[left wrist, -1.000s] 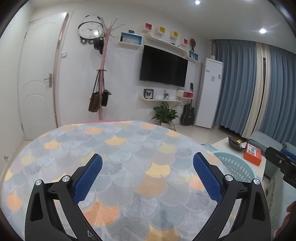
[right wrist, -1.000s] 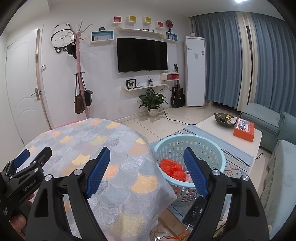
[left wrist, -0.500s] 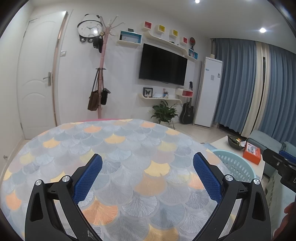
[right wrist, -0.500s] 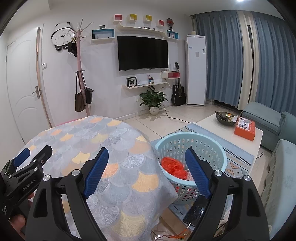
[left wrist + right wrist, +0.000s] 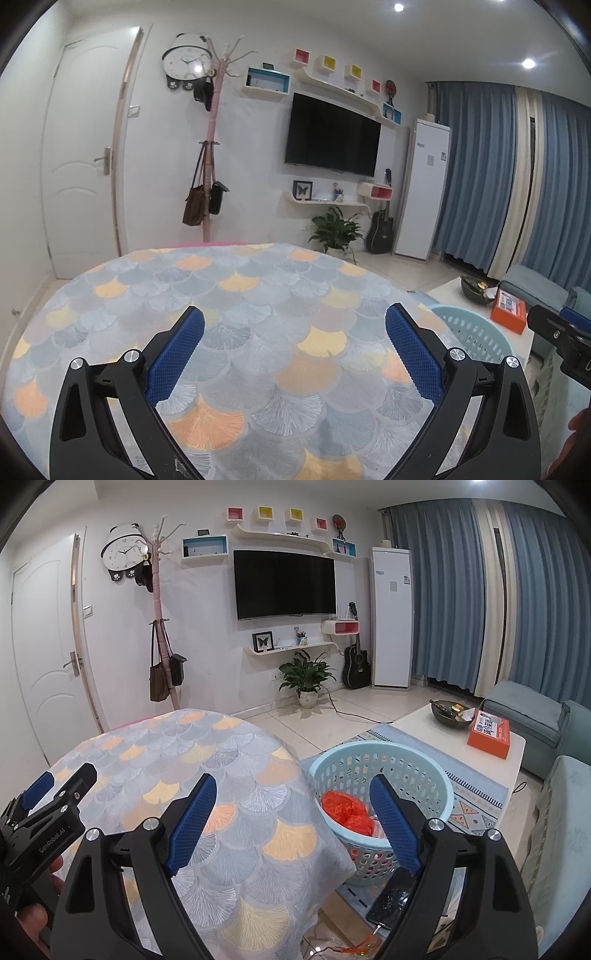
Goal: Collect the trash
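Plainly the biggest thing in reach is the round table (image 5: 258, 295) under its fan-patterned cloth (image 5: 236, 805), which falls loosely over the near-right edge; no loose rubbish shows on the cloth in either wrist view. Just beside that edge, on the floor, stands the pale blue basket (image 5: 402, 760), a perforated plastic tub, and the trash that can be seen lies inside it: a crumpled orange plastic bag (image 5: 347, 808) against the basket's near wall, with something pale under it that is too hidden to name. The bag looks thin, light and soft, so it should crush rather than resist, and its film is probably slippery; a pinch on a bunched fold or knot near the top would likely hold better than a squeeze on the smooth swell. The basket itself looks light and somewhat flexible, best taken by its rolled rim if it must be carried. Beyond it the white coffee table (image 5: 424, 723) holds a dark bowl (image 5: 450, 712) and an orange box (image 5: 489, 733), which may or may not be rubbish. The right gripper (image 5: 293, 819) hangs over the table's edge with jaws wide and nothing between them; the left gripper (image 5: 293, 350) is likewise spread wide and empty above the cloth.
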The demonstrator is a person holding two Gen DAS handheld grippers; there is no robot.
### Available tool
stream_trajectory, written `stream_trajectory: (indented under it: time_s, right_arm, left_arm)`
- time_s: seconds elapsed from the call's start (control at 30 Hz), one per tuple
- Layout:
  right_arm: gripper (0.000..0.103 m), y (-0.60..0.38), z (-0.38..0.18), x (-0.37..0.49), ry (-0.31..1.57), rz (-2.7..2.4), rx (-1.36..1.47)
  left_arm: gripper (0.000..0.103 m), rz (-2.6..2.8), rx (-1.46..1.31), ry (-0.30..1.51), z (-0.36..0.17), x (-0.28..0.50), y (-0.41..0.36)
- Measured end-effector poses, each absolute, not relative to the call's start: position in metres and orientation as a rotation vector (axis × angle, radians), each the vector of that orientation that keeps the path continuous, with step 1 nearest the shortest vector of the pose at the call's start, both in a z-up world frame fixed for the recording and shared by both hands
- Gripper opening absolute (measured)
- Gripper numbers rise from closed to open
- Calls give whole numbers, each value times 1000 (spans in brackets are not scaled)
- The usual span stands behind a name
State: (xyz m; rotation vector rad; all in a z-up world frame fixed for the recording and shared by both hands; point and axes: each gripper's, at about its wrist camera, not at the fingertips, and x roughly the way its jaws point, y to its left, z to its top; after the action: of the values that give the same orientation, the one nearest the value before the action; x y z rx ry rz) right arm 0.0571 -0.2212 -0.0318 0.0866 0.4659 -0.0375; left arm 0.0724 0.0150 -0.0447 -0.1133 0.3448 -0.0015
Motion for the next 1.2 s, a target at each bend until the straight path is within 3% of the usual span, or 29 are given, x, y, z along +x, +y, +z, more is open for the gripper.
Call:
stream_trajectory:
  time_s: [1.2]
  right_arm:
    - [81,-220,-40,55,476,-36,91]
  left_arm:
    - [95,2,-119,347,-43,73,15]
